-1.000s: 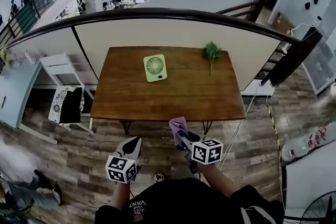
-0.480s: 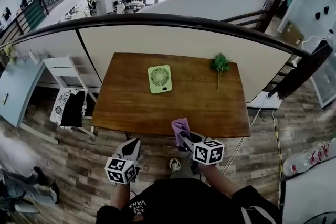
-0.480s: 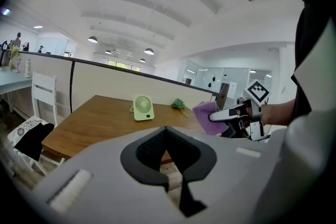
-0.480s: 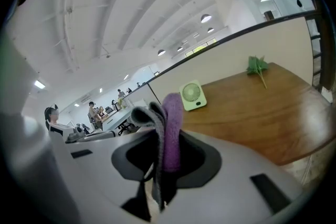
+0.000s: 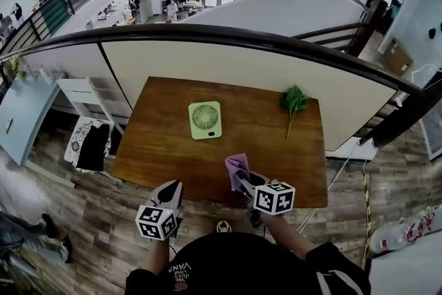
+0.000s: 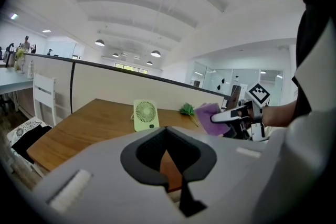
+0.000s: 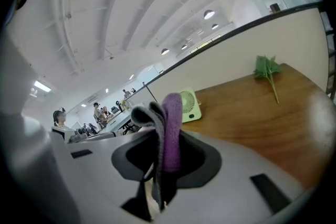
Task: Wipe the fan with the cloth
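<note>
1. 2 grippers hang at the near edge of a brown wooden table point(image 5: 269, 148), 1 in each hand, each with a marker cube at the back.
2. The left gripper point(image 5: 171, 190) is just off the table's near edge, over the plank floor point(image 5: 103, 211). Its own view shows the jaws closed together with nothing between them.
3. The right gripper point(image 5: 242, 182) reaches over the near edge of the tabletop. Its jaws are clamped on the purple cloth point(image 5: 236, 164). In the right gripper view a folded purple and grey bunch stands up out of the pads.
4. The cloth touches neither the fan nor the tabletop. It is held above the wood, well apart from the fan.
5. The light green fan point(image 5: 205, 119) sits on the table left of centre, towards the far side. Its round grille is in view from all 3 cameras. Whether it lies flat or leans back I cannot tell.
6. 1 green leafy sprig point(image 5: 293, 102) lies near the far right corner of the table, stem pointing toward the person, well apart from the fan.
7. Behind the table runs a cream panel wall topped by a dark handrail point(image 5: 276, 40). A white chair point(image 5: 84, 92) stands beside the table's left end.
</note>
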`<state>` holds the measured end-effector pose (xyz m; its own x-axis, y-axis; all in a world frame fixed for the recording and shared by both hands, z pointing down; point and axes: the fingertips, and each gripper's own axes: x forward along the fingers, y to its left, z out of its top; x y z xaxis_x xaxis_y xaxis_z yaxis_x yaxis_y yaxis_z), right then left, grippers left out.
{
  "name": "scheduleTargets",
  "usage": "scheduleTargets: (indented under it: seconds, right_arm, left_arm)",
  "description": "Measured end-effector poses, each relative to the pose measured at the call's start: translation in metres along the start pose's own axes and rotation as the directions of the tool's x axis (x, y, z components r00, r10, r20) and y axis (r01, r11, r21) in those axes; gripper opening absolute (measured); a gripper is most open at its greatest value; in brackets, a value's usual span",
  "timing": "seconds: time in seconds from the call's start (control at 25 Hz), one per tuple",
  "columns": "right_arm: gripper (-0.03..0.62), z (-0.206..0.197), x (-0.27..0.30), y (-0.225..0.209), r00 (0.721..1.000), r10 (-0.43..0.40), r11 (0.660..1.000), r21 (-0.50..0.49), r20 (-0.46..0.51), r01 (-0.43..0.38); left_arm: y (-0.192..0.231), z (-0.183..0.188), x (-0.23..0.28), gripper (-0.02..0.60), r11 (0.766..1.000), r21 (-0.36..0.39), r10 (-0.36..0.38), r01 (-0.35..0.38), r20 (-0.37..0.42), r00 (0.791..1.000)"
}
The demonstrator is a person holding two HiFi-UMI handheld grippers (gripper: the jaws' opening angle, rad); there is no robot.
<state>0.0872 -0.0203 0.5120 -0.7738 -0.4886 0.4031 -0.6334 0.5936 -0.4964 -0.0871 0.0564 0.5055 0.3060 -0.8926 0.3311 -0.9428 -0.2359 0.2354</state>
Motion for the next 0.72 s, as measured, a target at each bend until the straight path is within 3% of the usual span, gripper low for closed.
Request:
scheduleTargets:
  seconds: [0.28,0.72]
  right_arm:
    - [0.1,0.017,0.021,-0.019,0.998,0.036,0.998,-0.042,-0.043,-0.038]
    - [0.1,0.037,0.065,-0.034,0.999,-0.001,1.0,-0.017,-0.046,0.0]
  left_arm:
    - [0.005,-0.005,0.03,0.012,0.998,-0.047,0.035,-0.035,-0.007,0.999]
    - [0.038,0.012,0.087,0.012,0.998,-0.045,-0.049,0.048,-0.03,0.998]
